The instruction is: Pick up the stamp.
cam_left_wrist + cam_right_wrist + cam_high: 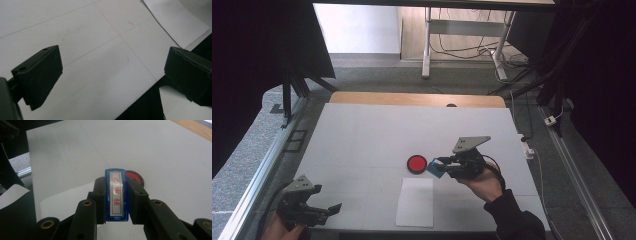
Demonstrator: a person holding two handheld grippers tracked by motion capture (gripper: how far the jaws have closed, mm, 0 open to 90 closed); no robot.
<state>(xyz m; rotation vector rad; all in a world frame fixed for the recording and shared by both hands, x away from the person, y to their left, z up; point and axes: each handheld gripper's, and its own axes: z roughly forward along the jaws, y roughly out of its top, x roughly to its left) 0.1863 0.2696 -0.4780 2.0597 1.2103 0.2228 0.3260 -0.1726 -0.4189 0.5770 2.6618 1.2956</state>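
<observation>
A blue stamp (116, 195) is pinched between the right gripper (116, 201) jaws, held just beside the red ink pad (416, 163) above the desk (362, 140). The left gripper (324, 210) is spread, holding nothing.

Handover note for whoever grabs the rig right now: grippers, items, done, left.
Right gripper: shut on the blue stamp, held above the table beside the red ink pad.
Left gripper: open, holding nothing, near the table's front left corner.
White paper sheet: flat in front of the pad, no imprint visible on it.
Done: stamp picked up.
Left: probably ink it, then press it on the sheet.
</observation>
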